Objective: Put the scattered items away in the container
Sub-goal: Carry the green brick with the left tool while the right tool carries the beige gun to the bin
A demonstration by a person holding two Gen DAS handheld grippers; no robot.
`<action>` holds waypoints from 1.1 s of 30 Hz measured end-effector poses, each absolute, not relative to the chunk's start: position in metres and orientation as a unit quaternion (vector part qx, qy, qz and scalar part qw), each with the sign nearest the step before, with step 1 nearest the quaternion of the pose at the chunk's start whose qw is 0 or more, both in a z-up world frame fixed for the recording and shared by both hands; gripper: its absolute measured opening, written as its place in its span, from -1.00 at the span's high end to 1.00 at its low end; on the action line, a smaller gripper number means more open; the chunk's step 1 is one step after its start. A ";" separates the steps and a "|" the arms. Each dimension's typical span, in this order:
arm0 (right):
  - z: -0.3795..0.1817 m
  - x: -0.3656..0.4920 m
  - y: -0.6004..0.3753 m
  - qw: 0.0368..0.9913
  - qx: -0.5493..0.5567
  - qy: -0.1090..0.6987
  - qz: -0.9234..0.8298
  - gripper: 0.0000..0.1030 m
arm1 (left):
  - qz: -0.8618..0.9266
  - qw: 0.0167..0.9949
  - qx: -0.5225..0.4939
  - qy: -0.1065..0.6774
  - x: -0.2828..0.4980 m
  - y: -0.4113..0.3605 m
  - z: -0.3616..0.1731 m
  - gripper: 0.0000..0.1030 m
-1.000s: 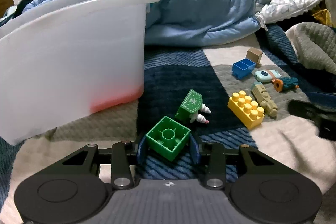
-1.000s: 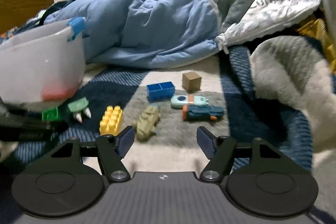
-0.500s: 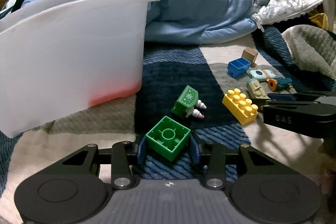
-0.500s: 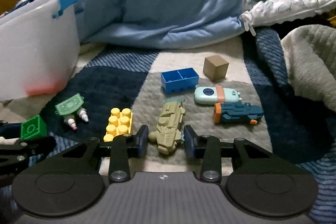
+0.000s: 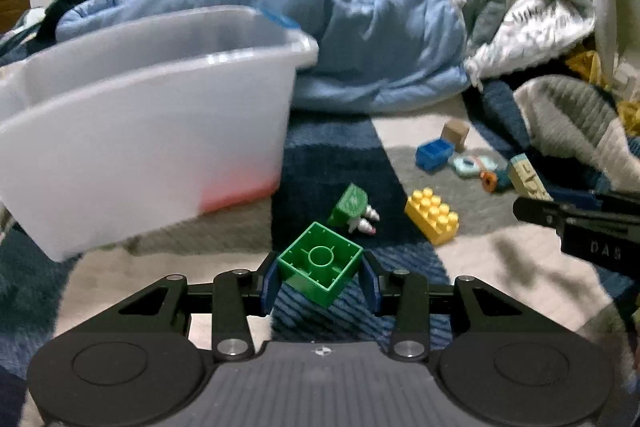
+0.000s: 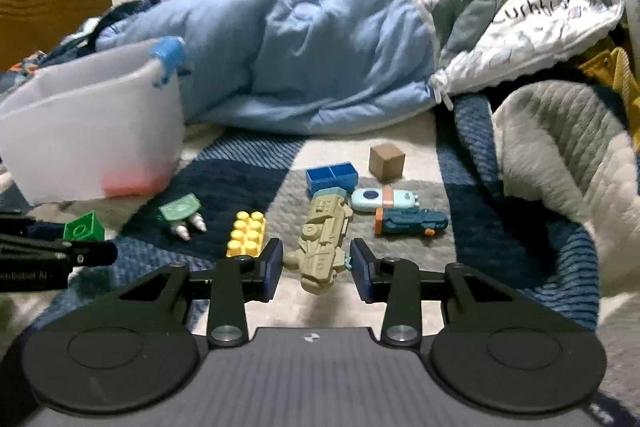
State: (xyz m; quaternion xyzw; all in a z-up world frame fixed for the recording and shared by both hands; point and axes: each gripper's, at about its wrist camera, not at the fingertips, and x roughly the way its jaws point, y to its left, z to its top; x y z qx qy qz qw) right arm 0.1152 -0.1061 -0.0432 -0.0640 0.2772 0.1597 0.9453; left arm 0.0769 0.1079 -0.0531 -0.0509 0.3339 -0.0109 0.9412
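Observation:
My left gripper (image 5: 320, 281) is shut on a green square brick (image 5: 320, 263) and holds it above the quilt, right of the white plastic bin (image 5: 152, 143). My right gripper (image 6: 318, 265) is shut on an olive toy vehicle (image 6: 322, 239) and holds it lifted off the quilt. The bin also shows in the right wrist view (image 6: 92, 135) at the left. On the quilt lie a yellow brick (image 6: 246, 233), a green toy with white tips (image 6: 182, 213), a blue open brick (image 6: 332, 177), a brown cube (image 6: 386, 161), a pale blue toy (image 6: 384, 199) and a dark blue toy (image 6: 410, 221).
A heaped blue duvet (image 6: 312, 55) lies behind the toys. A grey knitted blanket (image 6: 560, 155) rises at the right. Something red shows through the bin's lower wall (image 5: 236, 193). The right gripper's body (image 5: 588, 227) shows at the right edge of the left wrist view.
My right gripper moved in, closed on the olive toy vehicle and lifted it. My left gripper has risen with the green brick, so the bin's rim shows lower.

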 end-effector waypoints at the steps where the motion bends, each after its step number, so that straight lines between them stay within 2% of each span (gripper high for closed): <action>1: -0.039 0.113 -0.105 0.946 -0.064 0.273 0.163 0.21 | -0.008 0.943 -0.054 0.329 0.075 0.111 -0.047 0.12; 14: 0.028 0.114 -0.021 0.943 -0.061 0.193 0.265 0.21 | 0.062 0.964 -0.060 0.252 0.067 0.183 0.044 0.12; 18: 0.039 0.124 0.011 0.931 -0.047 0.196 0.304 0.21 | 0.089 0.966 -0.042 0.237 0.077 0.207 0.060 0.12; 24: 0.043 0.144 0.054 0.921 -0.051 0.196 0.333 0.21 | 0.116 0.962 -0.029 0.245 0.099 0.236 0.057 0.12; 33: 0.022 0.178 0.093 0.914 -0.084 0.233 0.321 0.21 | 0.135 0.946 -0.031 0.292 0.127 0.261 0.020 0.12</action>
